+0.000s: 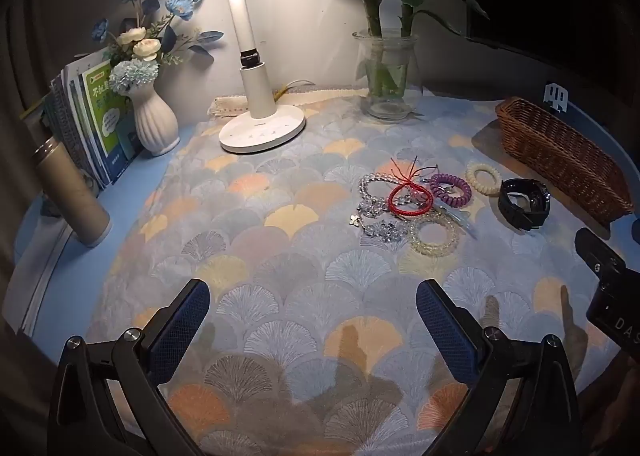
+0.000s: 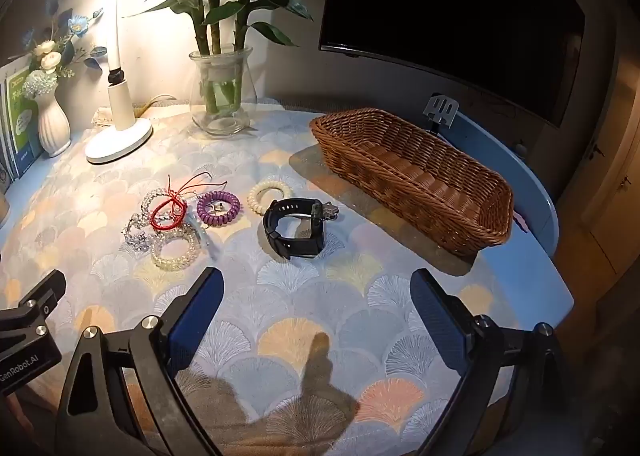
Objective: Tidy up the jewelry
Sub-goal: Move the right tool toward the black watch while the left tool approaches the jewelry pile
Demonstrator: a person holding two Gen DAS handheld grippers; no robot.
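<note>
Jewelry lies loose on the patterned cloth: a black watch [image 2: 295,231] [image 1: 523,202], a cream coil ring [image 2: 267,194] [image 1: 483,178], a purple coil ring [image 2: 218,208] [image 1: 450,188], a red cord bracelet [image 2: 170,211] [image 1: 410,198], a pale bead bracelet [image 2: 176,252] [image 1: 433,234] and clear crystal bracelets [image 1: 370,192]. An empty brown wicker basket [image 2: 416,176] [image 1: 560,158] stands to their right. My left gripper [image 1: 312,304] is open over bare cloth, short of the pile. My right gripper [image 2: 316,292] is open too, just short of the watch.
A white desk lamp [image 1: 260,128], a glass vase with a green plant [image 1: 386,76], a white flower vase [image 1: 154,116], books [image 1: 90,116] and a tan cylinder [image 1: 70,192] line the back and left. A dark monitor [image 2: 452,16] hangs behind the basket.
</note>
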